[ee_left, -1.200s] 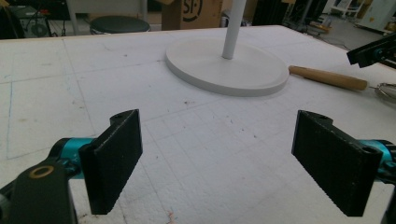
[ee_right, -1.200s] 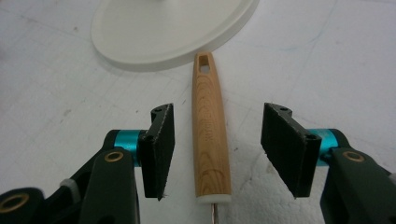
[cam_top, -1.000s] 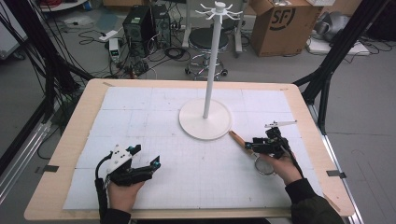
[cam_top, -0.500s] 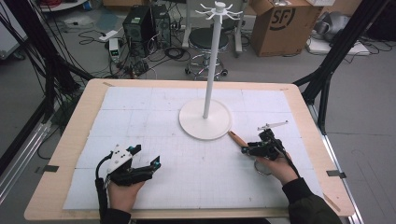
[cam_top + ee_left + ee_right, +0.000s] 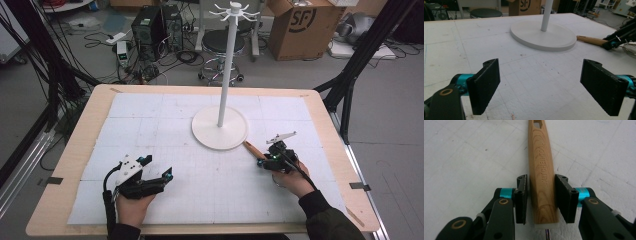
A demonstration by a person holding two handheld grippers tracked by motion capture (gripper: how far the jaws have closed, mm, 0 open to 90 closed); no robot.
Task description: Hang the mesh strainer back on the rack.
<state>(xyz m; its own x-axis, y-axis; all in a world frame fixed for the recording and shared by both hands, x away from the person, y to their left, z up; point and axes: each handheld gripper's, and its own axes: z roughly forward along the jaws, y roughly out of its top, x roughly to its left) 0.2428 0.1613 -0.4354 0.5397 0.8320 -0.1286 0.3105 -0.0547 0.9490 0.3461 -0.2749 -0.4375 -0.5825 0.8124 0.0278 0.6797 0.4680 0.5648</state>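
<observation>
The wooden handle [image 5: 542, 180] lies flat on the bench [image 5: 80, 150] between the jaws of the right tongs [image 5: 266, 159], which straddle its near end; the rest runs forward, away from those tongs, toward the stand base [image 5: 220, 127]. The stand base sits ahead and to the left of the right tongs, and ahead and to the right of the left tongs [image 5: 156, 167]. The pole [image 5: 226, 65] rises from the base's middle. The left tongs rest well apart from the handle, with bare bench between their jaws.

left tool [image 5: 156, 169] rests wide open; right tool [image 5: 541, 199] jaws have just been closing.
</observation>
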